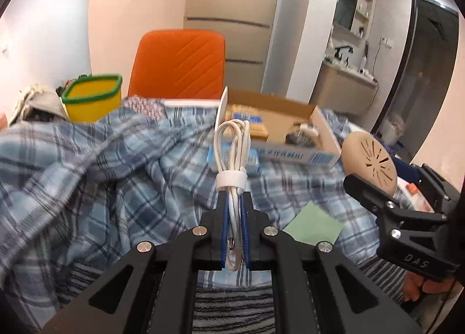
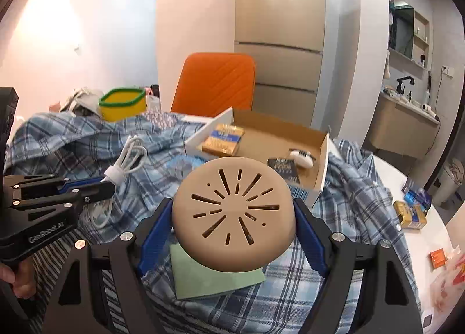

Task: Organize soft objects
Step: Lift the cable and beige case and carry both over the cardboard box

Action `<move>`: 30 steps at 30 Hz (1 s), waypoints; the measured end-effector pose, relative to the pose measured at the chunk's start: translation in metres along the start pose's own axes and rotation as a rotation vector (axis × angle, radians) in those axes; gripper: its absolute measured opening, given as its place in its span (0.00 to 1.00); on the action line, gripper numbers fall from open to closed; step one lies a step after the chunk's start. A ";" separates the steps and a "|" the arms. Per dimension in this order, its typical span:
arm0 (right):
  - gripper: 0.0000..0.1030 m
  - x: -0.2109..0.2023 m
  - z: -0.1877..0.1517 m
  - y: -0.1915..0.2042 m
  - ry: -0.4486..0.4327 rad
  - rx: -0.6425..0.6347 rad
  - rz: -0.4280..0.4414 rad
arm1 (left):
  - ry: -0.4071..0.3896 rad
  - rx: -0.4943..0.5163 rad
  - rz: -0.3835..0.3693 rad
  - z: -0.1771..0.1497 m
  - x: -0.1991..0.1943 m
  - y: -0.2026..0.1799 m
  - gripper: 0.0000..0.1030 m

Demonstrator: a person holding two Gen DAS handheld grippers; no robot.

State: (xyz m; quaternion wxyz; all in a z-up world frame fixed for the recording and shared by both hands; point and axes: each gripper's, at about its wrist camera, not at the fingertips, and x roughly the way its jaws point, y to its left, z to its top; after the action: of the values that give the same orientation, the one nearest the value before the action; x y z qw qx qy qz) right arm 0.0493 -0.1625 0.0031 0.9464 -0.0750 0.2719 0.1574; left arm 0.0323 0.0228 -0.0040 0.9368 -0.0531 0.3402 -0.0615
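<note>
From the left wrist, the left gripper (image 1: 232,203) is clamped on a coiled white cable (image 1: 231,156); its long axis runs straight out along the fingers, loop end pointing away, above the blue plaid blanket (image 1: 101,165).

From the right wrist, the right gripper (image 2: 234,212) squeezes a tan slotted dome (image 2: 234,215) between its blue pads (image 2: 309,239), slotted face toward the camera, above a green cloth (image 2: 203,278), near the cardboard box (image 2: 322,154).
</note>
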 end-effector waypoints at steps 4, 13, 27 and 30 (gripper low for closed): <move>0.79 -0.012 0.017 -0.002 -0.068 0.002 -0.012 | -0.053 0.033 0.017 0.018 -0.014 -0.006 0.07; 0.79 -0.043 0.070 -0.010 -0.227 -0.013 -0.056 | -0.163 0.048 0.009 0.064 -0.041 -0.017 0.07; 0.79 -0.059 0.141 -0.026 -0.364 0.076 -0.073 | -0.292 0.049 0.004 0.138 -0.049 -0.044 0.07; 0.79 -0.055 0.153 -0.029 -0.375 0.102 -0.081 | -0.339 0.057 0.001 0.156 -0.058 -0.050 0.07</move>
State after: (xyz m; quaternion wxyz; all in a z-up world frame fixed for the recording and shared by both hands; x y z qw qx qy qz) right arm 0.0904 -0.1694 0.1631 0.9886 -0.0069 0.0952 0.1165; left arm 0.0844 -0.0088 0.1587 0.9819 -0.0362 0.1756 -0.0609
